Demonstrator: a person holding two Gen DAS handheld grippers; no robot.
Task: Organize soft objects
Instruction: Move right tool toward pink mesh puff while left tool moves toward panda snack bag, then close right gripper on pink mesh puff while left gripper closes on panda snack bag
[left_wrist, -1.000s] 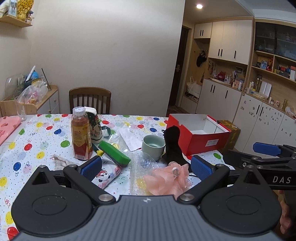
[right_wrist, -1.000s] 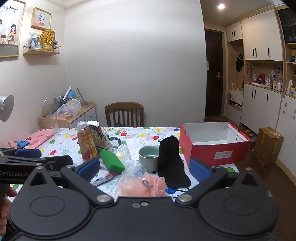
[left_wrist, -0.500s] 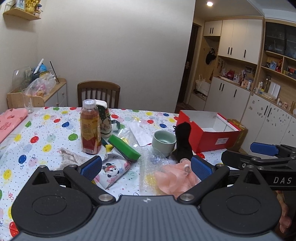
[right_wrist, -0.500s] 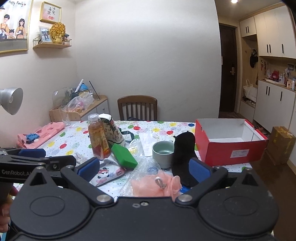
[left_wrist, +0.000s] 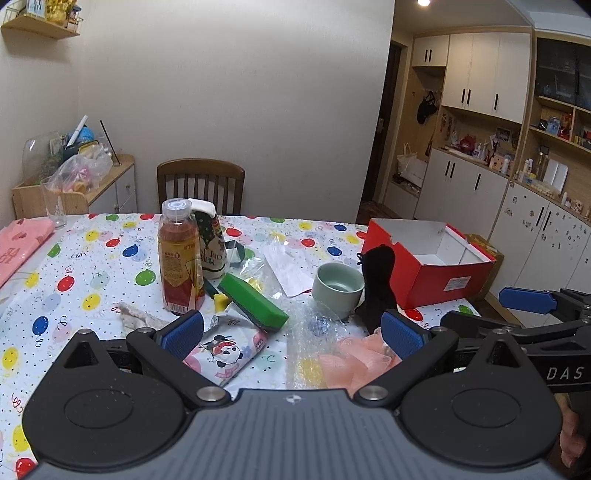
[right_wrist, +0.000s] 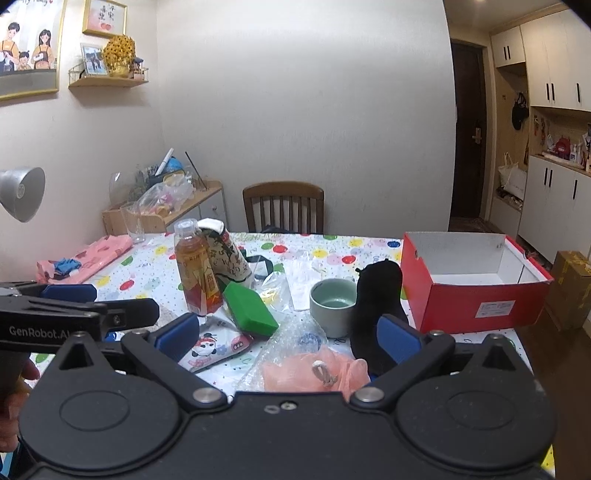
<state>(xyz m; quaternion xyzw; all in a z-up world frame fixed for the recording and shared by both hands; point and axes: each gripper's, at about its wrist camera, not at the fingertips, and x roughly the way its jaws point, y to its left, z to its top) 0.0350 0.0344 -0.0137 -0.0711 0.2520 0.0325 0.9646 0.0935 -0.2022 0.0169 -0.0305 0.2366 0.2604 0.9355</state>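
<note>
Left wrist view: our left tongs (left_wrist: 291, 330) hang spread wide above the near edge of the bench (left_wrist: 92, 266), with nothing between the blue pads. Just past them, at 1 o'clock, lies the pink mesh puff (left_wrist: 354, 360) on a sheet of clear plastic wrap (left_wrist: 314, 328). At 12 o'clock the green sponge (left_wrist: 253, 301) rests tilted on a cartoon-printed pouch (left_wrist: 225, 345). Behind the sponge, at 11 o'clock, the tea bottle (left_wrist: 179, 258) stands upright, touching a printed cloth bag (left_wrist: 210, 240) just behind it. A frayed grey rag (left_wrist: 135, 317) lies at 10 o'clock, near the bottle's base.

The pale green cup (left_wrist: 338, 290) stands upright at 1 o'clock, and the black sock (left_wrist: 378, 284) leans up beside it, between the cup and the red shoebox (left_wrist: 428, 273) at 2 o'clock. The box is open and we see only white walls inside. A folded pink cloth (left_wrist: 18, 245) lies far off at 9 o'clock on the bench edge. The right tongs reach in from 3 o'clock.

In the right wrist view, our right tongs (right_wrist: 288, 338) are likewise spread, gripping nothing. The pink mesh puff (right_wrist: 317, 371) sits between the pads, close in at 12 o'clock, and the black sock (right_wrist: 376, 299) lies just beside the right pad. The left tongs (right_wrist: 70, 295) show at 9 o'clock, well apart from the soft things. A wooden chair (right_wrist: 283, 208) stands behind the bench.
</note>
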